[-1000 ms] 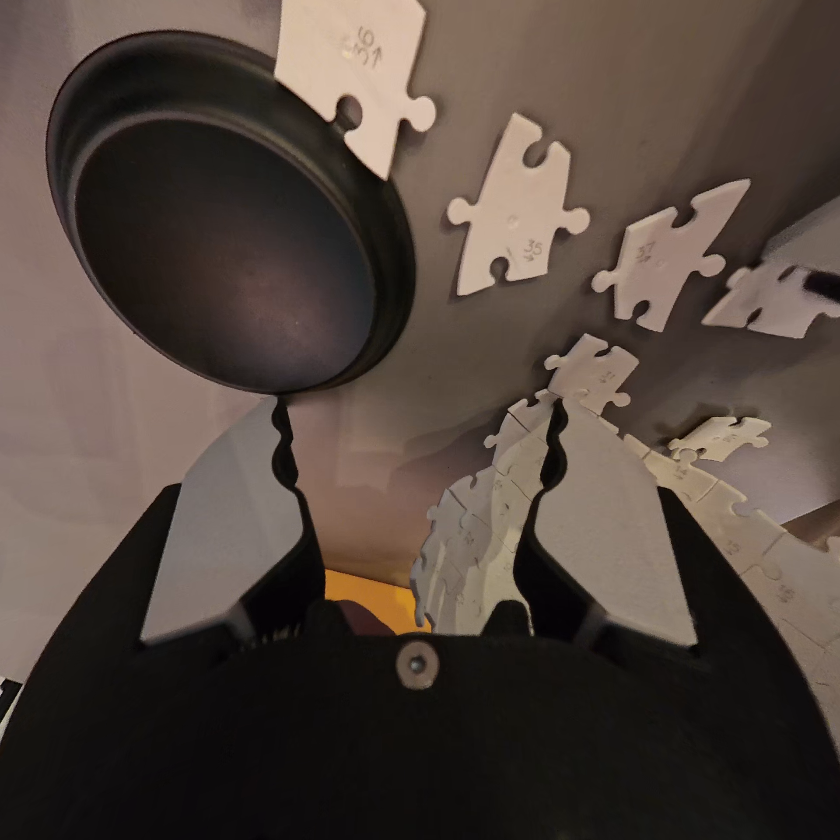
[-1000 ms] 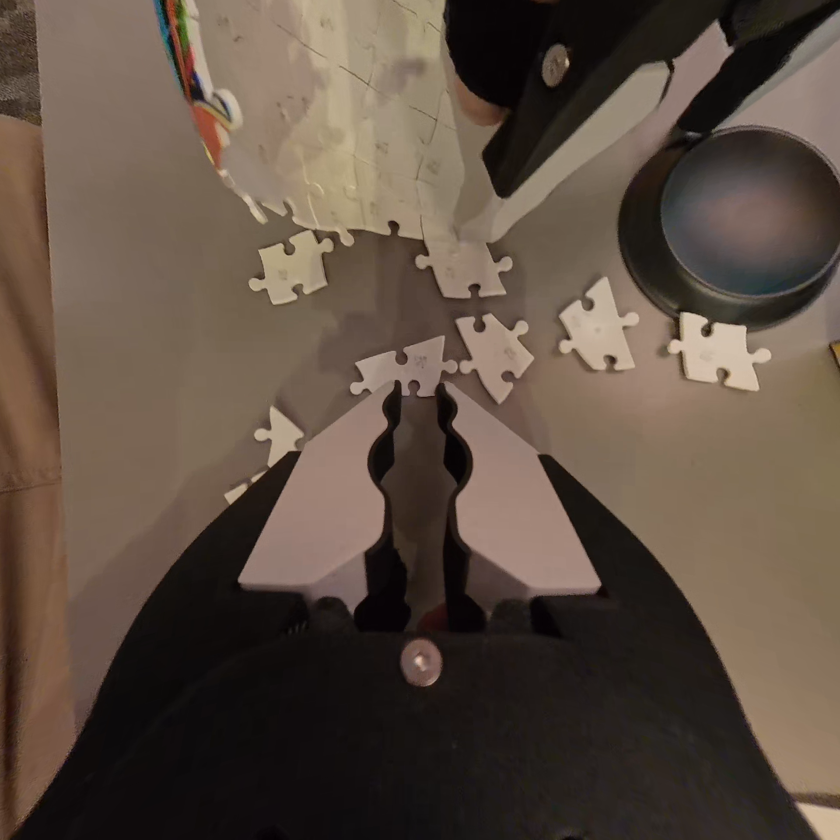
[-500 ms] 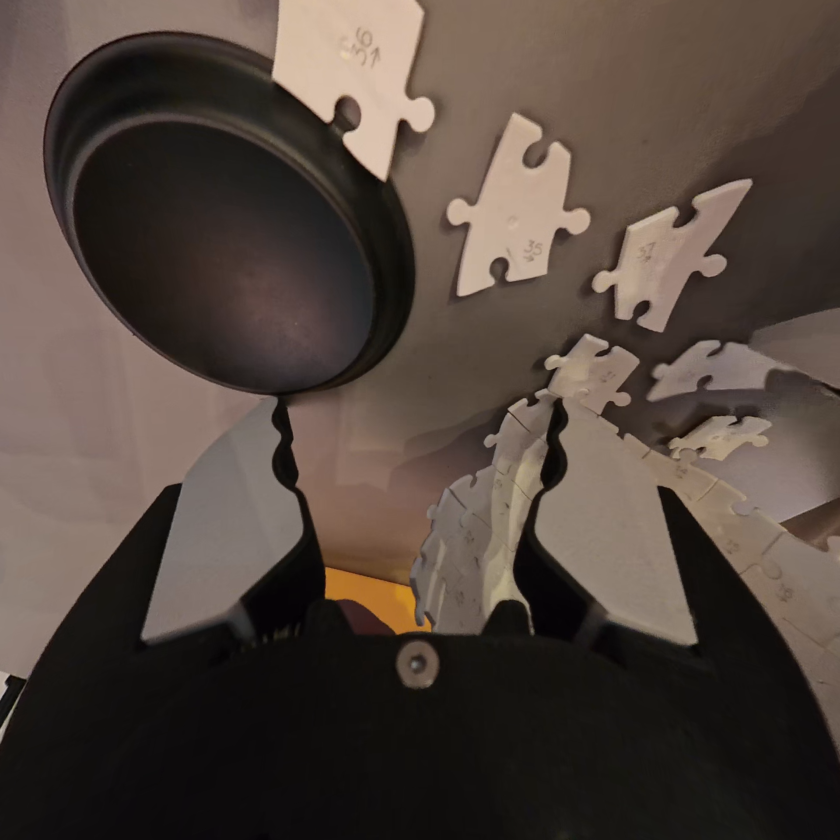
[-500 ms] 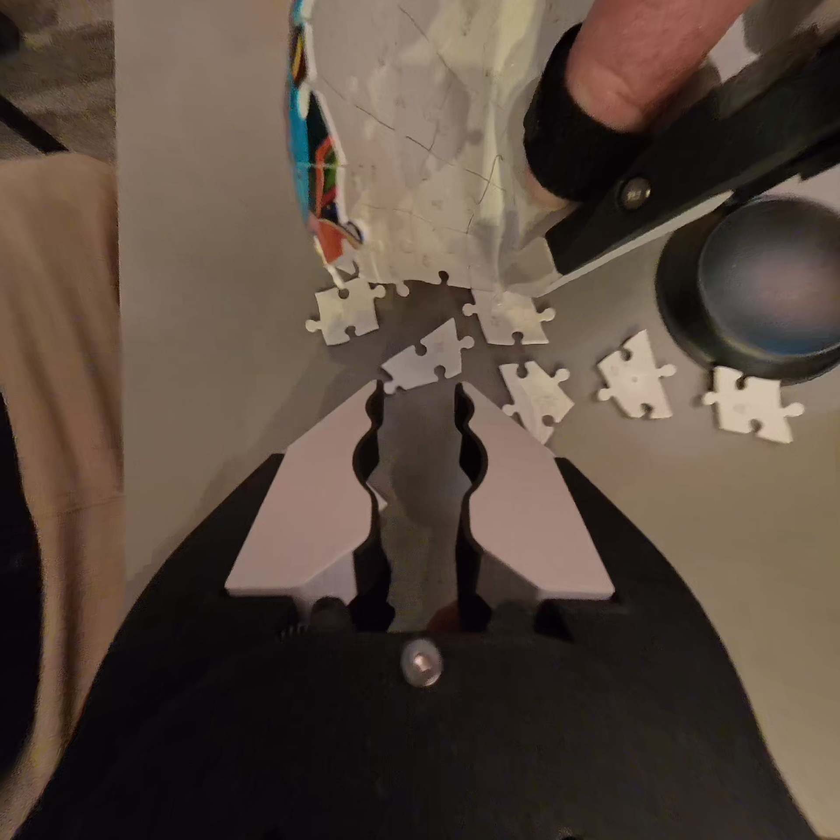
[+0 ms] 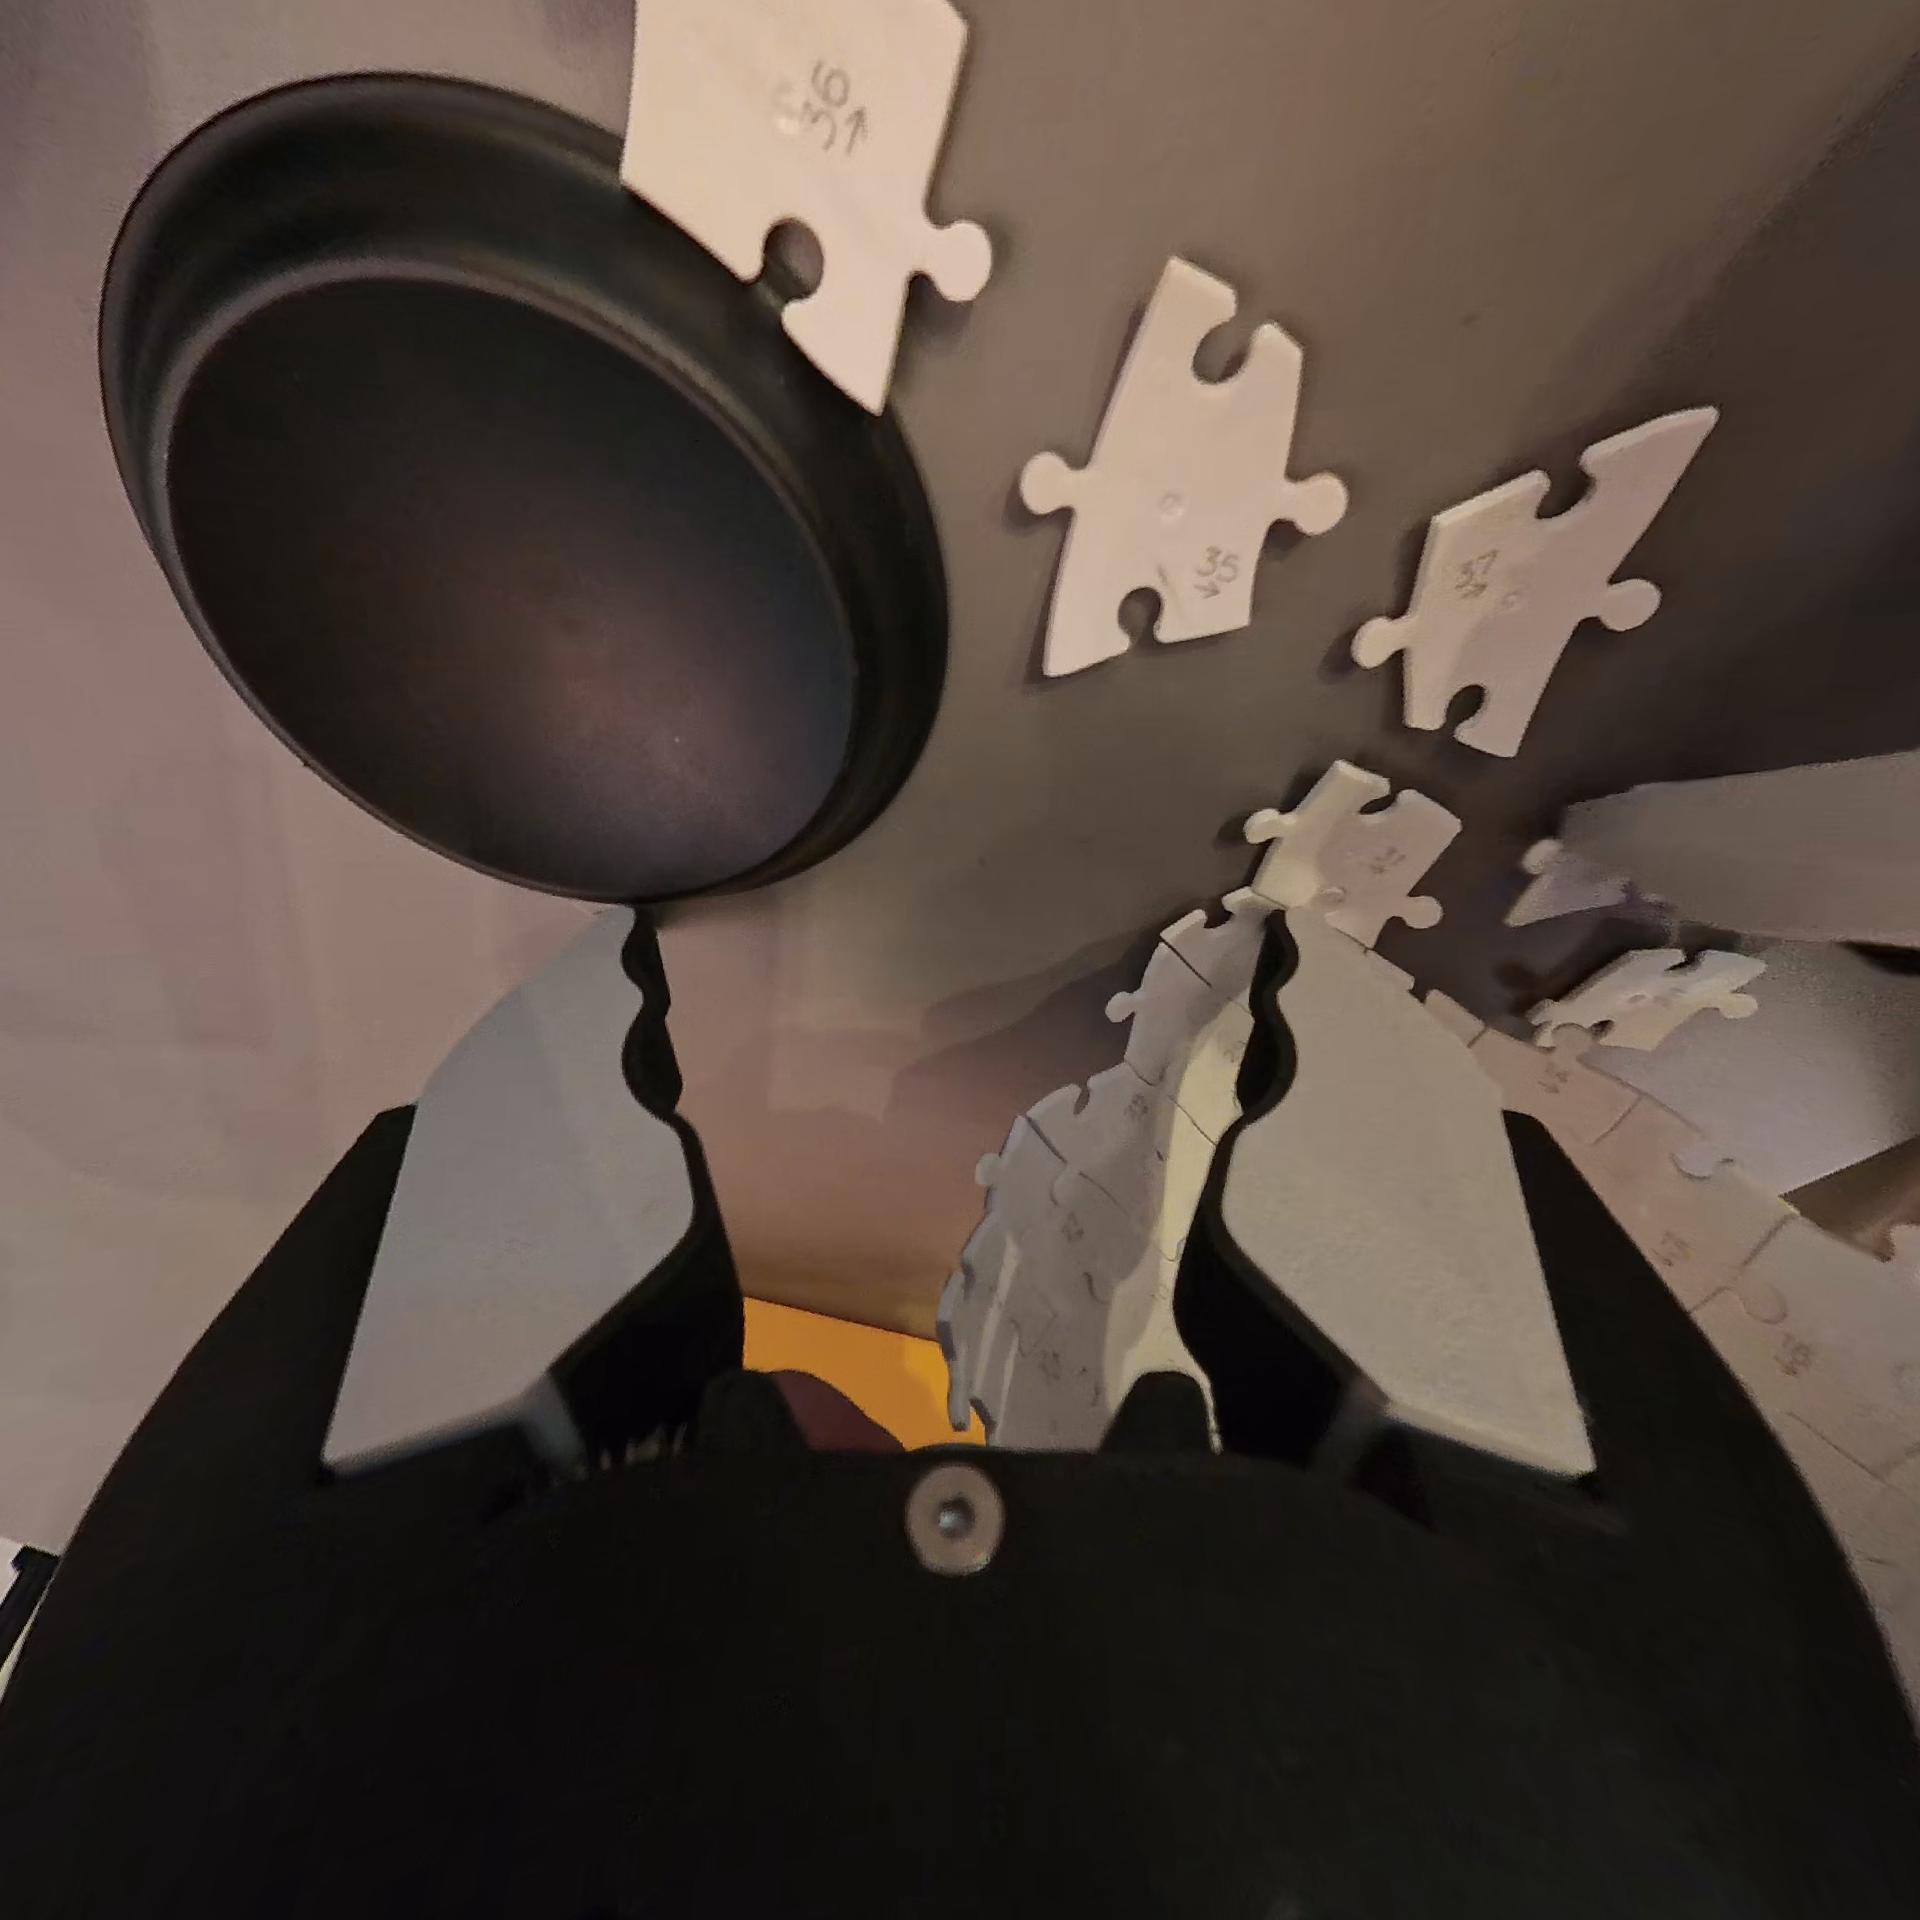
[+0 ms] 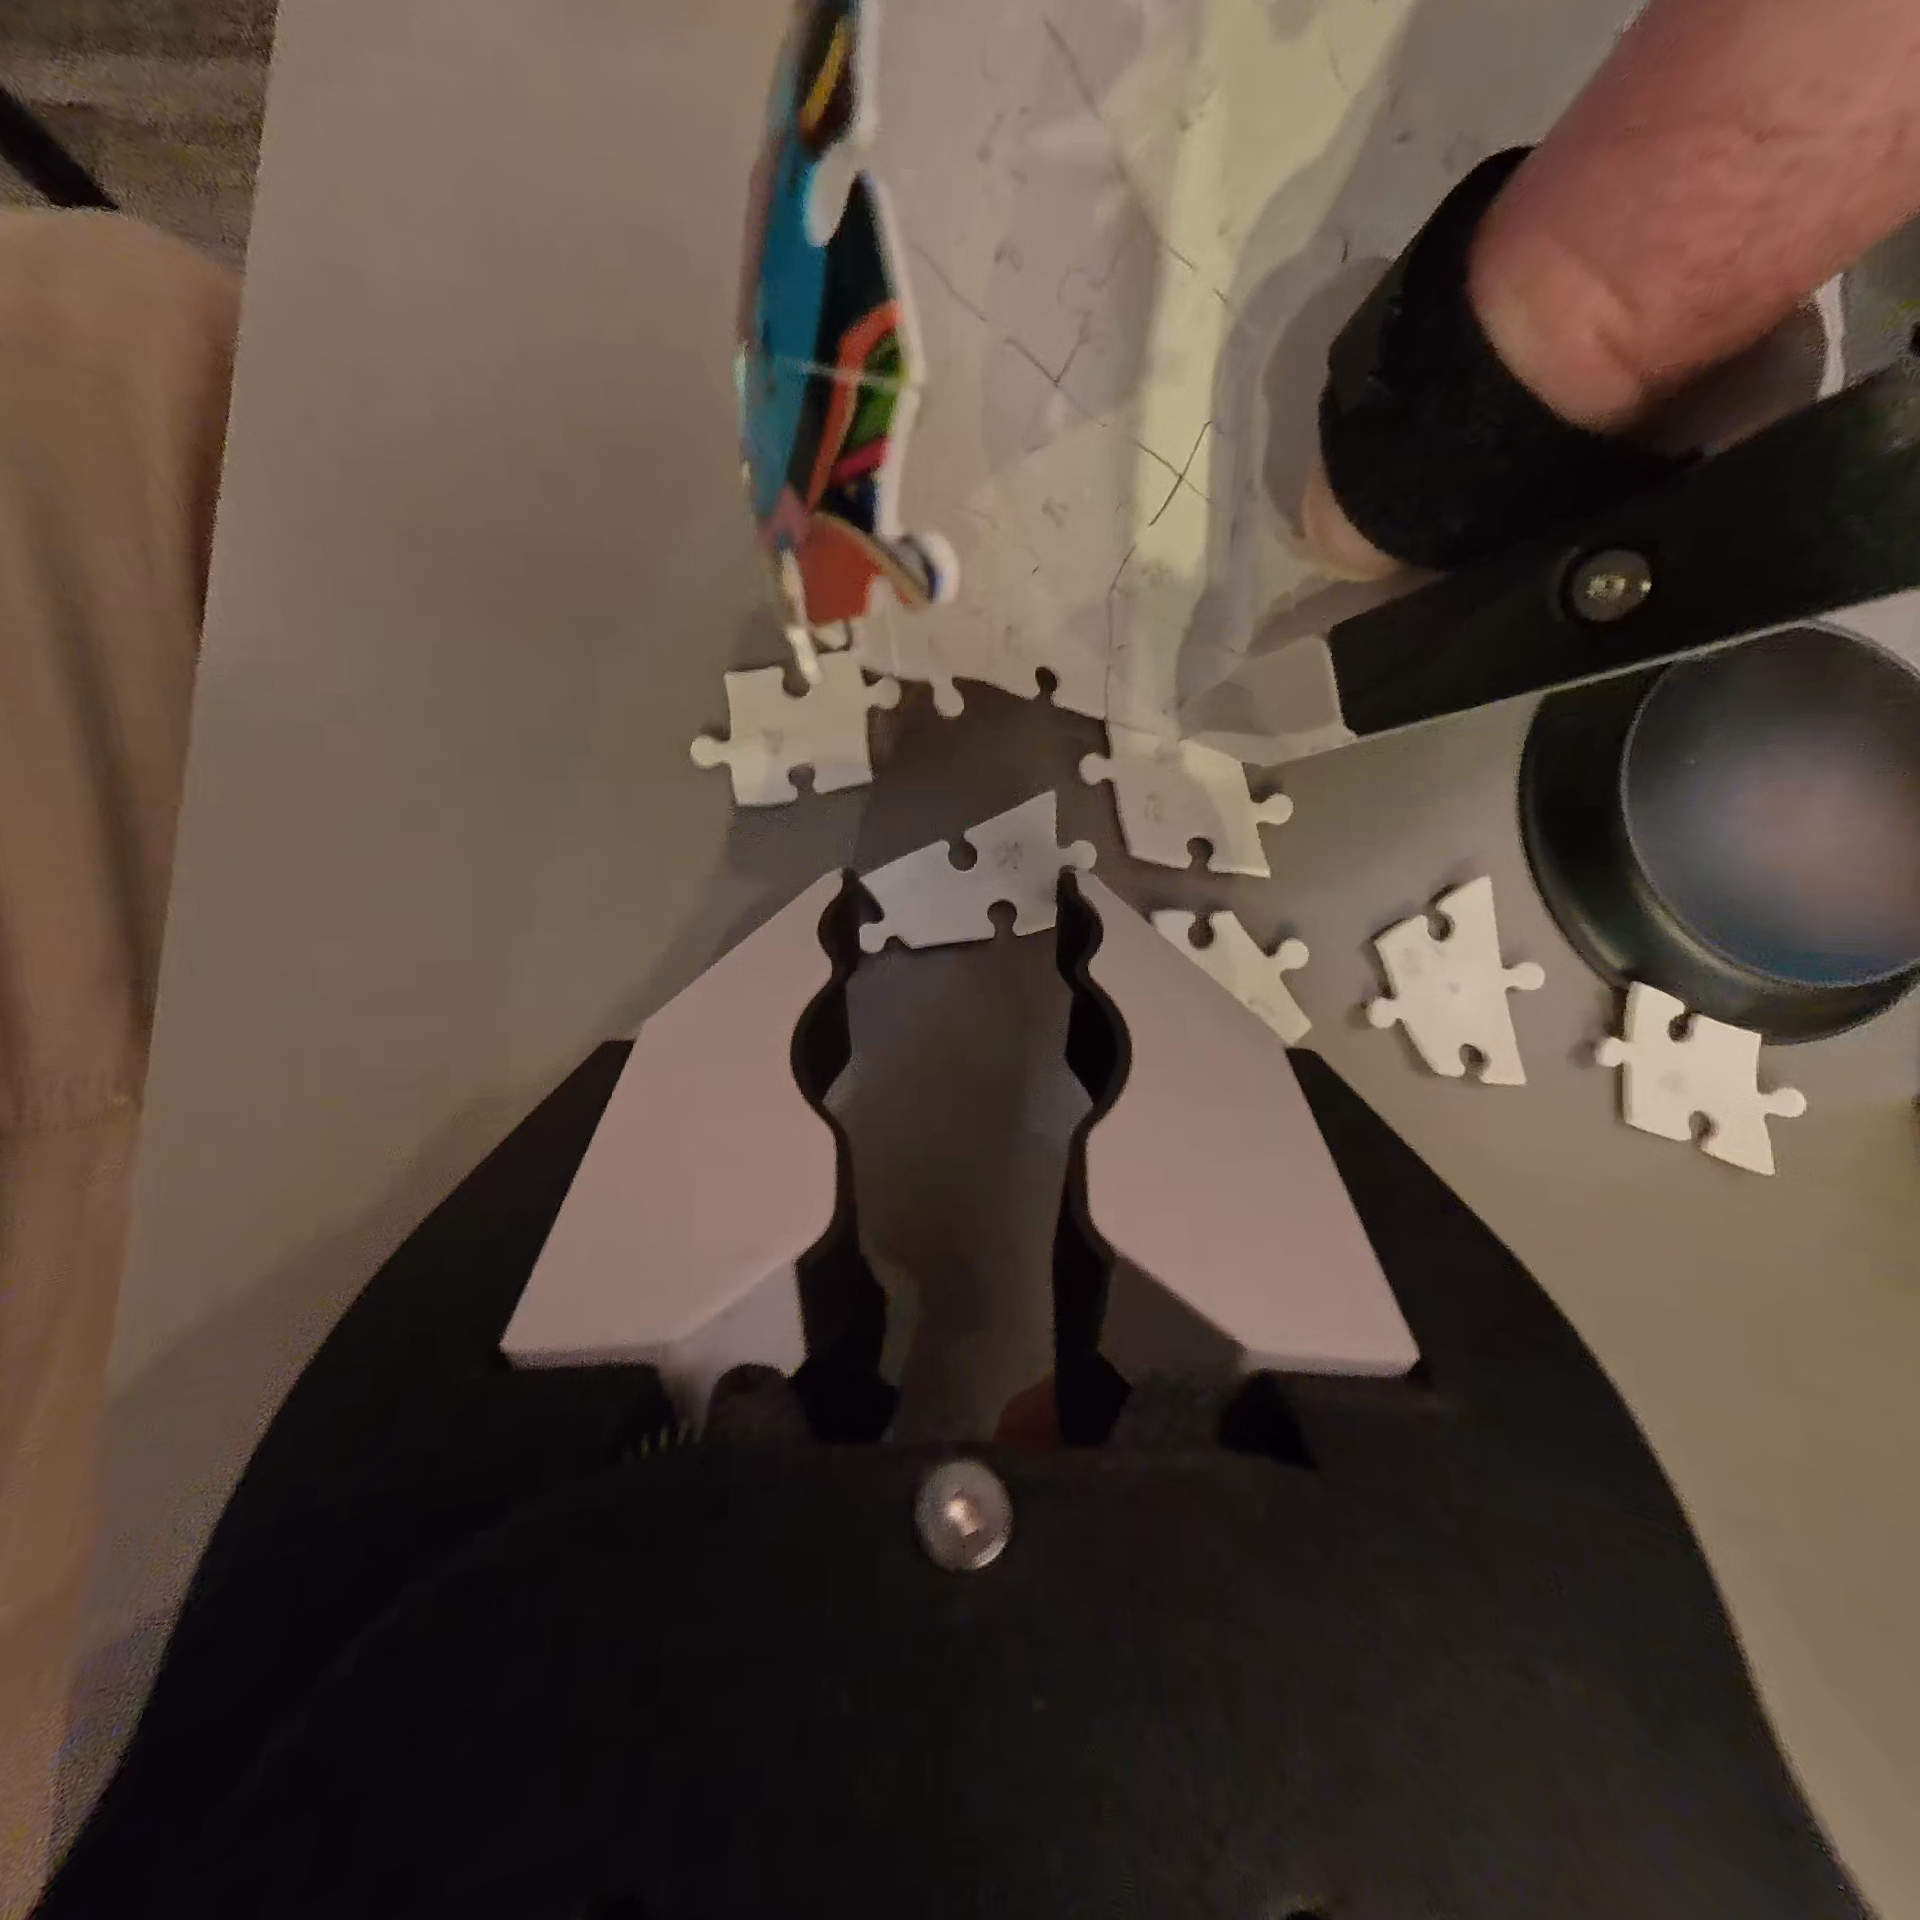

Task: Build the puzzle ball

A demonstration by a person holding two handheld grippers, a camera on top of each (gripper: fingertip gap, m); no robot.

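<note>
The partly built puzzle ball is a curved white shell with a coloured outer face, standing on its edge on the grey table. My left gripper is open wide. Its right finger lies against the shell's white inner side. My right gripper is open, low over the table. Its two tips flank a loose white piece. I cannot tell if they touch it. Other loose white pieces lie face down in a row on the table.
A black round bowl stands at the right with a piece against its base; it also shows in the left wrist view. A hand holds the left gripper's black body. Tan cloth lies past the table's left edge. To reach the black round bowl in a straight line is about 6 centimetres for my left fingers, about 12 centimetres for my right.
My right gripper has opened wider and moved forward, so the loose piece now lies between its tips. The left gripper and the shell have stayed in place.
</note>
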